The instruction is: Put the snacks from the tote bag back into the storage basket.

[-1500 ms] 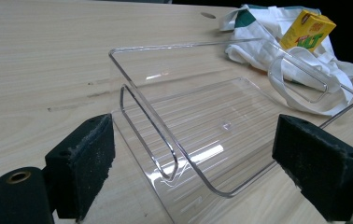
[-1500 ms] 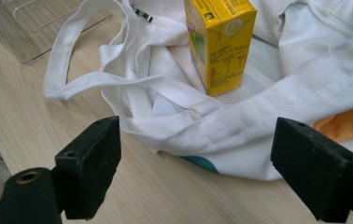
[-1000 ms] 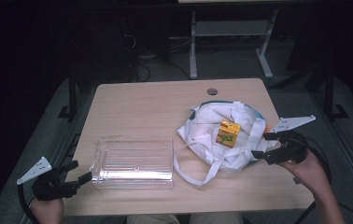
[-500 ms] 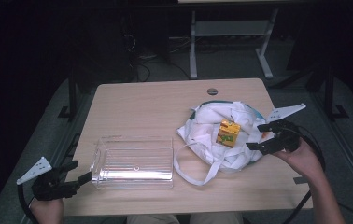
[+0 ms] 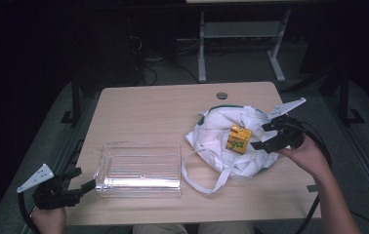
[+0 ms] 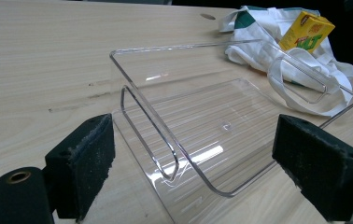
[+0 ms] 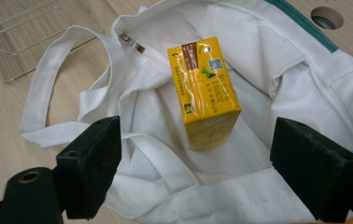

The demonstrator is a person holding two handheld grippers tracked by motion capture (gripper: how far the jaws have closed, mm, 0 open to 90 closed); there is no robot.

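Right gripper (image 7: 195,175) was spread wide, aimed at yellow carton (image 7: 205,91) lying on white bag (image 7: 268,60). Left gripper (image 6: 191,172) was spread beside clear tray (image 6: 221,126). The carton's narrow sides should be squarely straddled, fabric avoided.

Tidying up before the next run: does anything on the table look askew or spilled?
Nothing spilled. The white bag lies crumpled with a strap trailing toward the clear tray, and the yellow carton sits tilted on the bag's folds, not on the table.
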